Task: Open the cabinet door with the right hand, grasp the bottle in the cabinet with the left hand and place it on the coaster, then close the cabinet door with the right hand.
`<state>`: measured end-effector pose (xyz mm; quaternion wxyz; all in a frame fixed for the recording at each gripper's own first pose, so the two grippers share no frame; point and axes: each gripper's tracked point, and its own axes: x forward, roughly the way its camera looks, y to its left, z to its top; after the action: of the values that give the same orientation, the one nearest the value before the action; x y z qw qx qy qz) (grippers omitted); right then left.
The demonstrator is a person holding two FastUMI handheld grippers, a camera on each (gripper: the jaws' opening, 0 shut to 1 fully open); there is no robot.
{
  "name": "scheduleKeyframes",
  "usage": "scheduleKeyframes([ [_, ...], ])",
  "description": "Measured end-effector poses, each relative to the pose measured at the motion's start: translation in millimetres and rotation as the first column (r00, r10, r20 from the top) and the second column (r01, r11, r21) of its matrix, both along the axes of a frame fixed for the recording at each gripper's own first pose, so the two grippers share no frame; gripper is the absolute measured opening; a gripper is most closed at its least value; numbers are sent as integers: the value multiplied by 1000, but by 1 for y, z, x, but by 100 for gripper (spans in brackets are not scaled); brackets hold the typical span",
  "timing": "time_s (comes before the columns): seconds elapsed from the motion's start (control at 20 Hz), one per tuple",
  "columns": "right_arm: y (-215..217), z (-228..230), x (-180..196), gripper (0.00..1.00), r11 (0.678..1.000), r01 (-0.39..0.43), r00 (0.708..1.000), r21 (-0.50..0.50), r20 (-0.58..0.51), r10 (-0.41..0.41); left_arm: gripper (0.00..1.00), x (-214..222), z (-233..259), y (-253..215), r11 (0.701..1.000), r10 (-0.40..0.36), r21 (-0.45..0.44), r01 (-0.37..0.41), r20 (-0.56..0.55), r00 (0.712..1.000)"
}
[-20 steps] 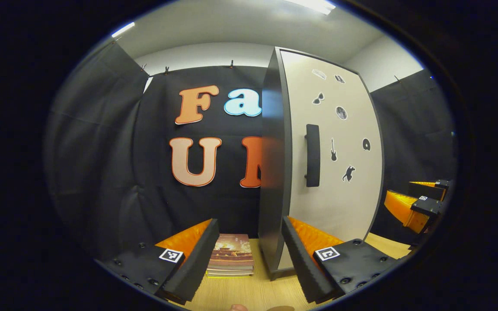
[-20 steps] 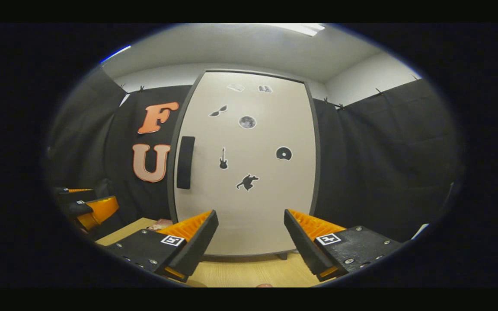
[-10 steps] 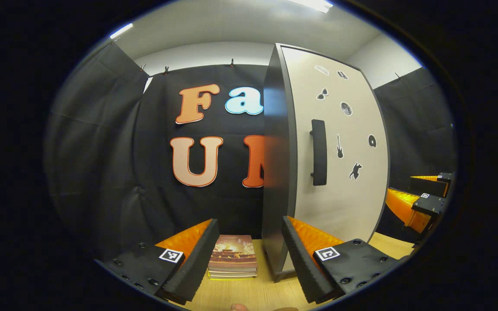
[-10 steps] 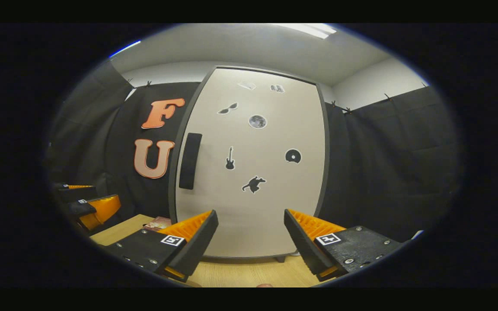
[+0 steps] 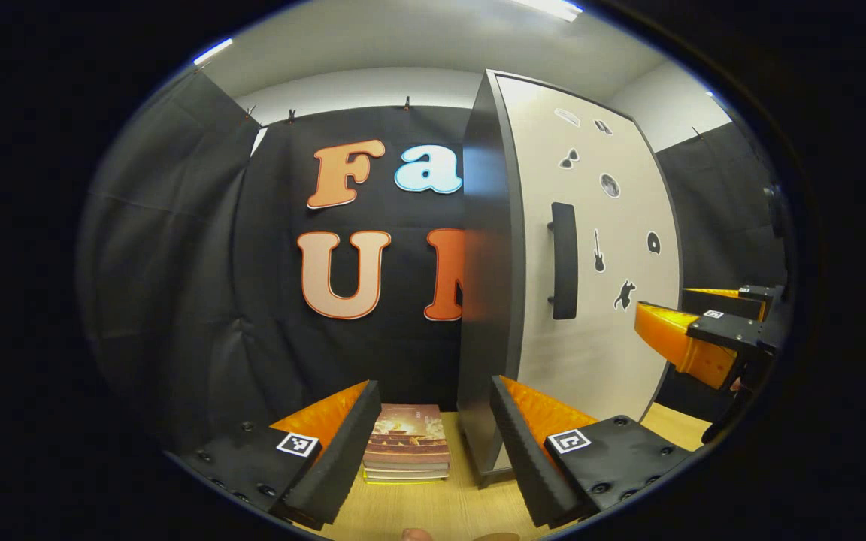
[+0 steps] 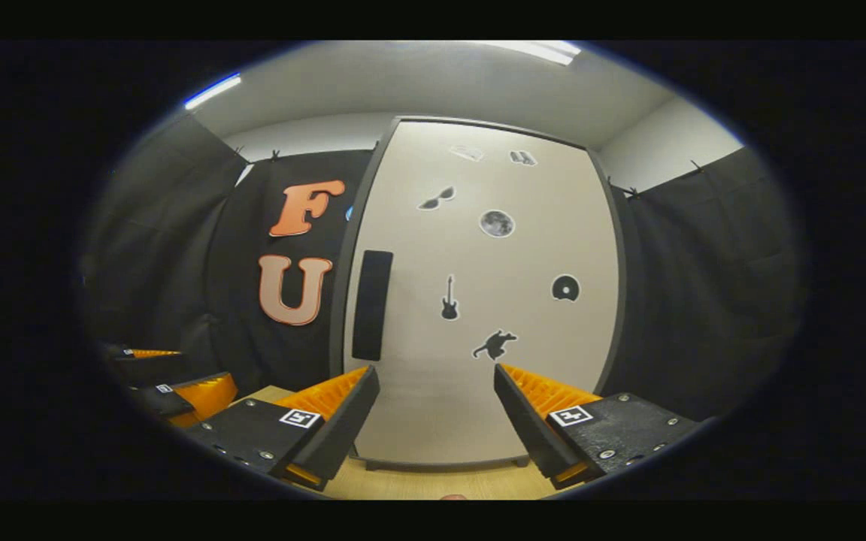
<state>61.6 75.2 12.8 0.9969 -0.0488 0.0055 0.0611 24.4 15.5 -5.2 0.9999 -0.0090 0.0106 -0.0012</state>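
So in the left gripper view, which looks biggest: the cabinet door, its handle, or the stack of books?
1. Cabinet door
2. Stack of books
3. Door handle
The books sit nearer the camera, so the last two are unsure.

My left gripper [image 5: 433,443], at the bottom of the left gripper view, has two wedge-shaped fingers with ribbed inner faces, each bolted to a flat black plate. Each plate carries a small square black-and-white marker and a row of round screw heads along its edge. My right gripper [image 6: 437,428], at the bottom of the right gripper view, is built the same: ribbed wedges, black plates, a square marker on each, screws at the corners. At the right edge of the left gripper view I see it side-on, markers on top.
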Motion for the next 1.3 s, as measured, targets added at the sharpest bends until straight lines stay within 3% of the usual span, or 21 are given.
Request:
scheduleKeyframes([
  [0.2, 39, 10, 31, 93, 998, -64, 998, 12, 12, 64, 95, 3, 0, 7, 1000, -18, -16, 18, 0, 1000],
  [0.35, 53, 16, 58, 95, 998, -59, 998, 23, 19, 58, 95, 9, -3, 16, 1000, -13, -18, 13, -5, 1000],
  [0.65, 61, 10, 93, 85, 998, -20, 999, 67, -31, 22, 95, 26, -16, 28, 999, -30, -47, 28, -35, 999],
  [0.85, 66, 10, 98, 60, 996, 0, 999, 91, -32, 3, 95, 38, -21, 33, 997, -70, -48, 68, -43, 997],
  [0.9, 66, 10, 96, 45, 994, 13, 999, 108, -38, -9, 95, 41, -21, 33, 996, -81, -44, 79, -42, 996],
  [0.95, 66, 10, 97, 39, 993, 22, 999, 118, -39, -18, 95, 42, -21, 34, 995, -91, -39, 89, -41, 995],
  [1.3, 64, 11, 90, 14, 988, 30, 998, 150, -54, -22, 95, 41, -25, 40, 994, -96, -52, 93, -54, 994],
])
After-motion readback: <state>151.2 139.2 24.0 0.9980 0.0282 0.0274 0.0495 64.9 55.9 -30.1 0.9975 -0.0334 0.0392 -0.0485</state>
